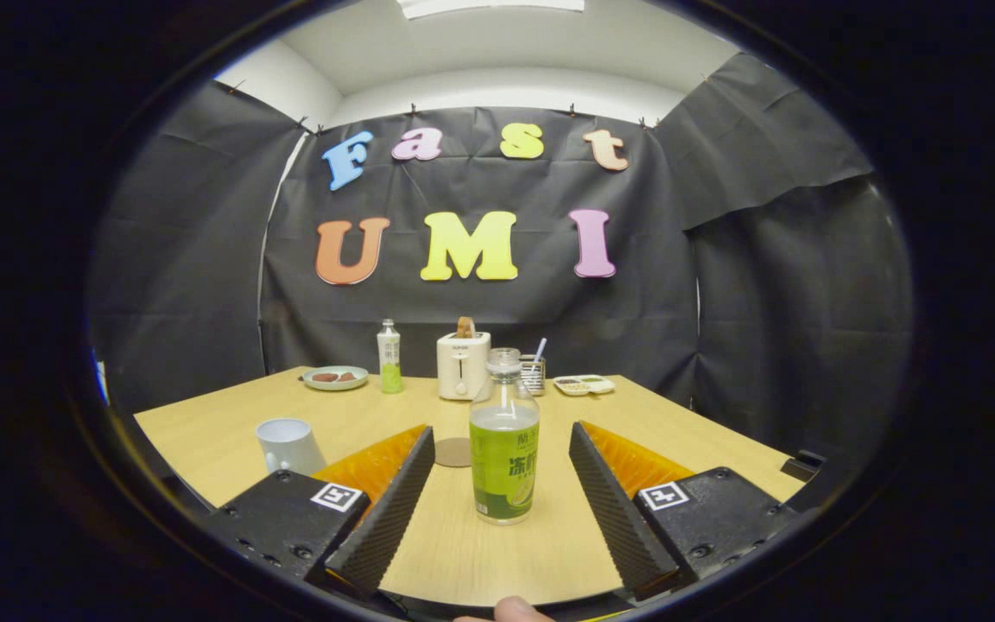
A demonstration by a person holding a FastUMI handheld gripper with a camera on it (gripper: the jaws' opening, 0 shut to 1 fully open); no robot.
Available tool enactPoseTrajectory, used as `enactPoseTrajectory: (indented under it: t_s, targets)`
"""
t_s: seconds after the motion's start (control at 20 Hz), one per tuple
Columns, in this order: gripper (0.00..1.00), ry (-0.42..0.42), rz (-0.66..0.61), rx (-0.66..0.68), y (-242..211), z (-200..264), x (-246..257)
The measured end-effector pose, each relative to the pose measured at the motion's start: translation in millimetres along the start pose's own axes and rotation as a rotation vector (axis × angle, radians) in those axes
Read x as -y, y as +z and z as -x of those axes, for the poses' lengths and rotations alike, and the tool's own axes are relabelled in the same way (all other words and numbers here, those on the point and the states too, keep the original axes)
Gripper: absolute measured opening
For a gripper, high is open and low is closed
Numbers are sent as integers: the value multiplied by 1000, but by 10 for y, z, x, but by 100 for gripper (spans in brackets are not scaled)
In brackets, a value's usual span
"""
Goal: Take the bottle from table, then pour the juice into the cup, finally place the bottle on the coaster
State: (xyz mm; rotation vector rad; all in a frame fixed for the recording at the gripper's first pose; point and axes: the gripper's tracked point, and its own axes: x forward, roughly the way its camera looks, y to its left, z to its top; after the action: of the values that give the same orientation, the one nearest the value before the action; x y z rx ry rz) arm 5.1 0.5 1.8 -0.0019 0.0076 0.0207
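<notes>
A clear bottle [504, 449] with green juice and a green label stands upright on the wooden table [687, 428], right between my two fingers. My gripper [502, 436] is open, and a gap shows on each side of the bottle. A white cup [288, 445] stands to the left, just beyond my left finger. A round brown coaster [453, 452] lies flat on the table just behind and left of the bottle, partly hidden by my left finger.
At the far edge of the table stand a plate [335, 377] with food, a second green bottle [389, 357], a white toaster [463, 364], a small holder [534, 373] with a utensil, and a divided dish [584, 384]. A fingertip [510, 610] shows at the near table edge.
</notes>
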Motion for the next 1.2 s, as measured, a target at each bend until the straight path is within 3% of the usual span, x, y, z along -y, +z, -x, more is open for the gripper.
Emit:
enactPoseTrajectory:
  t_s: [0.45,1.2]
  targets:
    - [100,12,2,-41,-18,-301,77]
    - [100,46,10,-243,-514,-940,86]
